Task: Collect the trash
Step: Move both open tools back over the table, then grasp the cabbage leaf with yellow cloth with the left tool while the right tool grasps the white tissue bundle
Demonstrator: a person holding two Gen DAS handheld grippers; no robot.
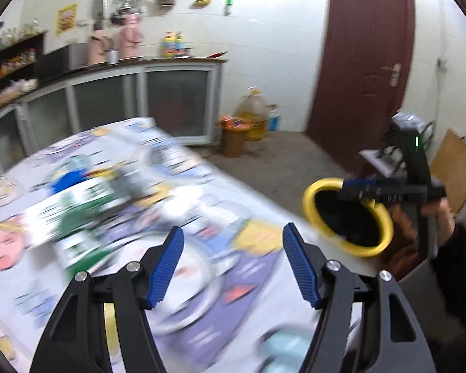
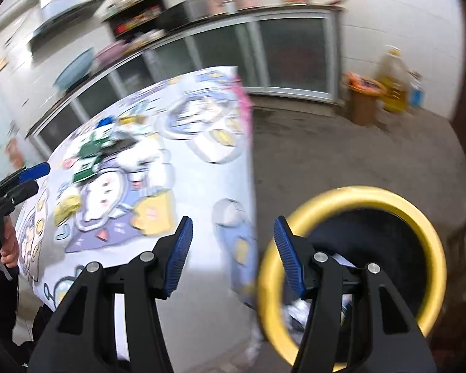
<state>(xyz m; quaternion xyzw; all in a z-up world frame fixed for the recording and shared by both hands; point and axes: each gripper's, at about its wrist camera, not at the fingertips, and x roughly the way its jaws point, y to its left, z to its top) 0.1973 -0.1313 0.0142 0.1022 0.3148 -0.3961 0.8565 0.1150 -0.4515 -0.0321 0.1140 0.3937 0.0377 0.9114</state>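
Observation:
A yellow-rimmed trash bin (image 2: 419, 217) with a black liner stands on the floor beside the table; it also shows in the left wrist view (image 1: 313, 192). White crumpled trash (image 2: 298, 310) lies inside it. My right gripper (image 2: 233, 242) is open and empty, above the table edge and the bin rim; it also shows in the left wrist view (image 1: 357, 191). My left gripper (image 1: 233, 251) is open and empty over the table. Green-and-white wrappers (image 1: 77, 217) lie on the cartoon tablecloth (image 1: 233, 217), left of the left gripper; they also show in the right wrist view (image 2: 93, 152).
A counter with glass-front cabinets (image 1: 158, 99) runs along the far wall. An orange bin (image 1: 233, 136) and a large oil jug (image 1: 254, 115) stand on the floor by a dark red door (image 1: 366, 62). A wooden board (image 1: 453, 168) leans at the right.

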